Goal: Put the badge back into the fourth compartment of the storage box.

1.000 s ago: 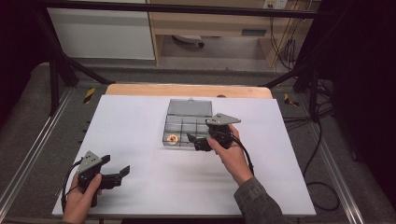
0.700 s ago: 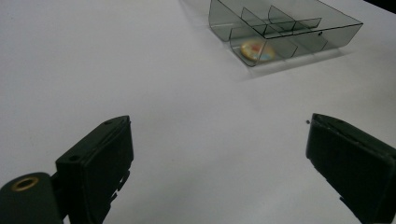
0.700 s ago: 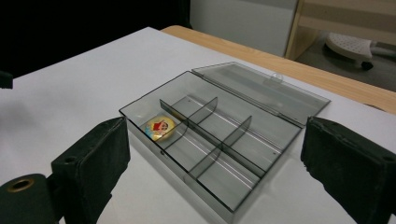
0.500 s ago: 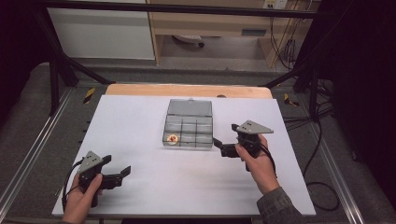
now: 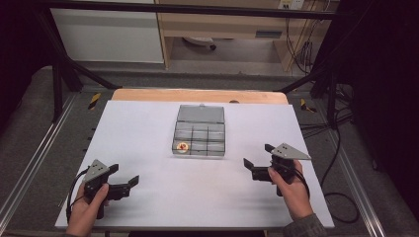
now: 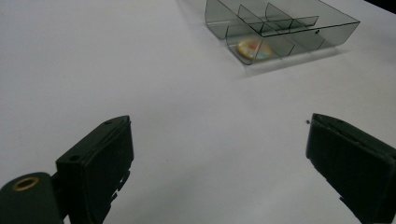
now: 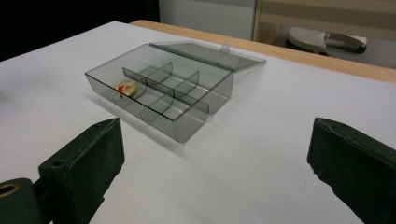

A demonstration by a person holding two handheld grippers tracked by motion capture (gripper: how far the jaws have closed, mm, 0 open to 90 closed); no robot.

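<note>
A smoky clear compartment box (image 5: 200, 138) lies open in the middle of the white table, its lid (image 5: 200, 114) folded flat behind it. A small round yellow and red piece (image 5: 183, 146) sits in the front left compartment; it also shows in the left gripper view (image 6: 252, 48) and the right gripper view (image 7: 125, 87). My left gripper (image 5: 124, 179) rests near the front left edge, open and holding nothing. My right gripper (image 5: 257, 161) is at the front right, apart from the box, open and holding nothing. Both point toward the box (image 6: 280, 23) (image 7: 163, 88).
The white table top (image 5: 148, 128) ends in a wooden strip (image 5: 197, 95) at the back. Metal rails run along both sides. Cables (image 5: 341, 148) trail on the floor at the right. A person's hands hold both grippers from the bottom edge.
My right gripper has drawn back from the box's front right corner, moving right and toward the front edge. The left gripper has stayed put.
</note>
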